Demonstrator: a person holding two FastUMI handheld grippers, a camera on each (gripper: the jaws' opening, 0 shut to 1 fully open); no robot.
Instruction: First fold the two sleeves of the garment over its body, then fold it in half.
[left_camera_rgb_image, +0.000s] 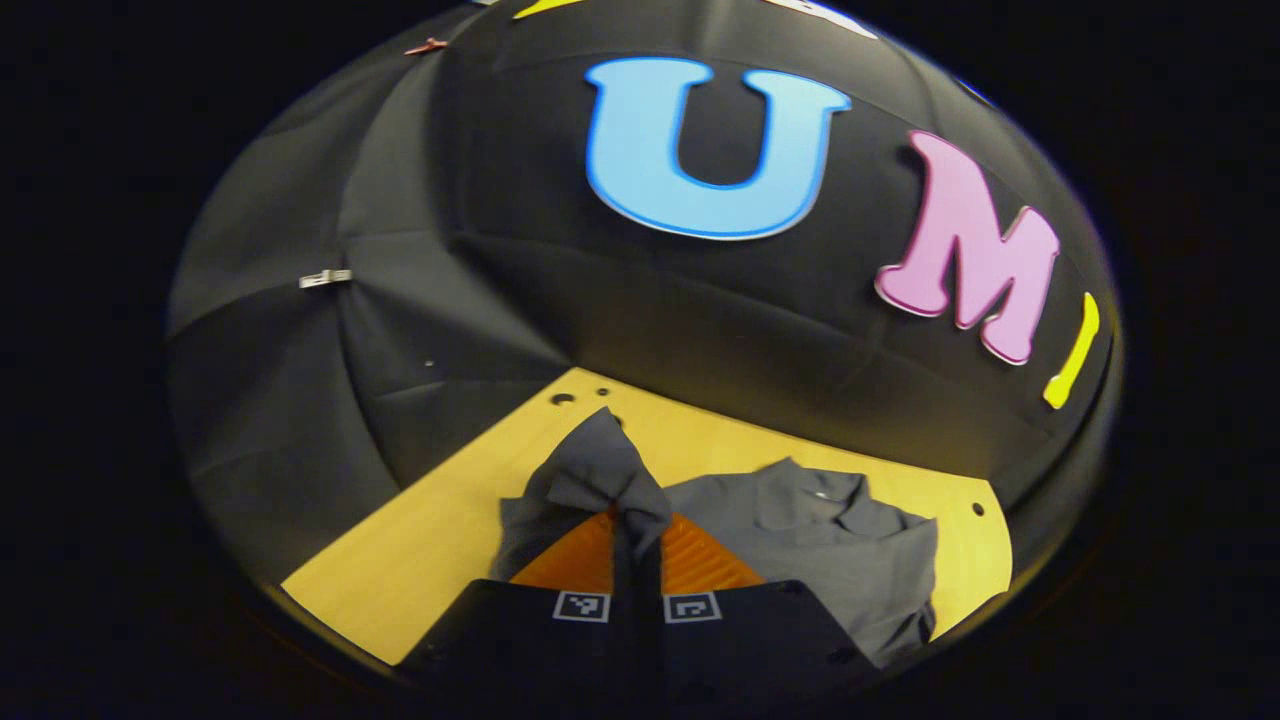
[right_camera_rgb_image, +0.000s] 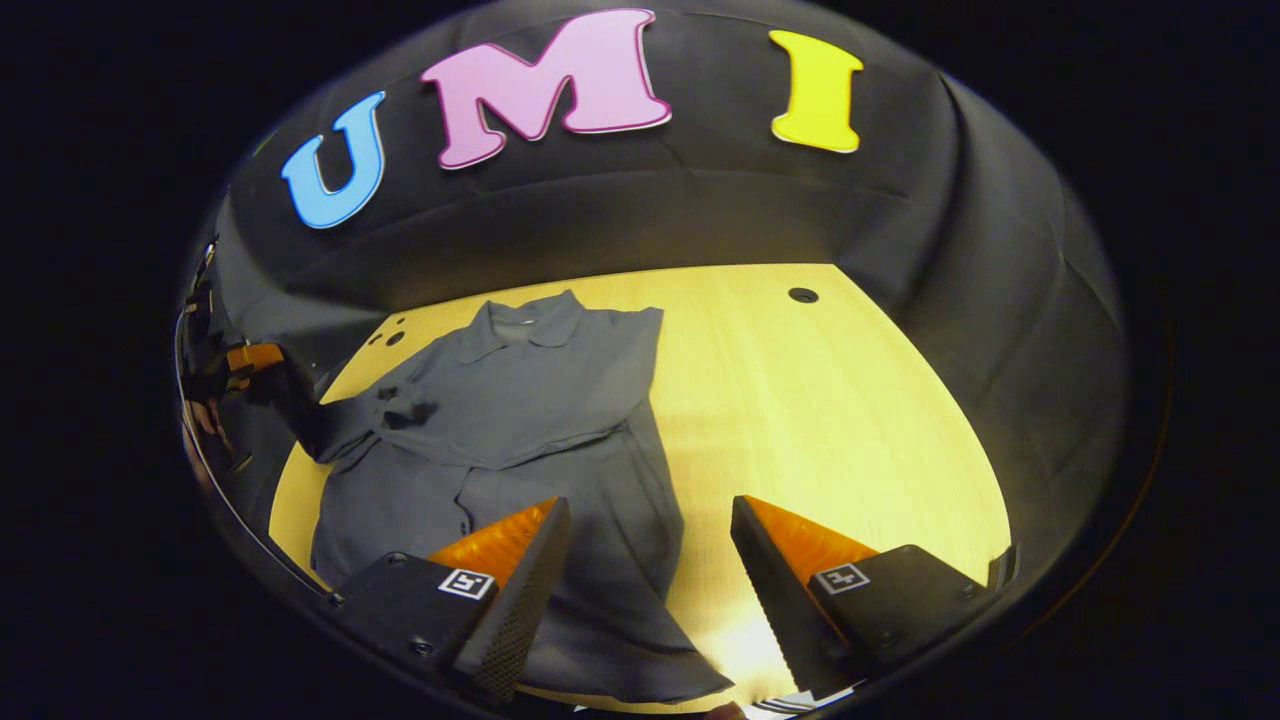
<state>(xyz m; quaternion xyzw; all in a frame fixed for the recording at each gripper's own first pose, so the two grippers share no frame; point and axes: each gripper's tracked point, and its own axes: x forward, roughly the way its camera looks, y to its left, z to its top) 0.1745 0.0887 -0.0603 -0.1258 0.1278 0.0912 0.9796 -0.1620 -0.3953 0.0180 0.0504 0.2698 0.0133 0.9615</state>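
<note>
We see a grey shirt (right_camera_rgb_image: 520, 420) lying collar-far on the left part of a yellow wooden table (right_camera_rgb_image: 820, 400). Our left gripper (left_camera_rgb_image: 636, 535) is clamped on a lifted sleeve (left_camera_rgb_image: 595, 470) at the shirt's left side. Our right gripper (right_camera_rgb_image: 650, 560) hangs with fingers wide apart above the shirt's near right hem, black cloth walls (right_camera_rgb_image: 1000, 260) closing in behind.

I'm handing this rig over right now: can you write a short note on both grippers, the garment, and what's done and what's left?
Left gripper: shut on the sleeve, lifted above the table.
Right gripper: open, holding nothing, over the shirt's lower edge.
Shirt: grey, lying on the yellow table, collar toward the far wall. In the right gripper view one sleeve already appears folded over the body; the other is the one held at the shirt's left edge.
Left: lay the held sleeve across the body, release, then fold the shirt in half.
</note>
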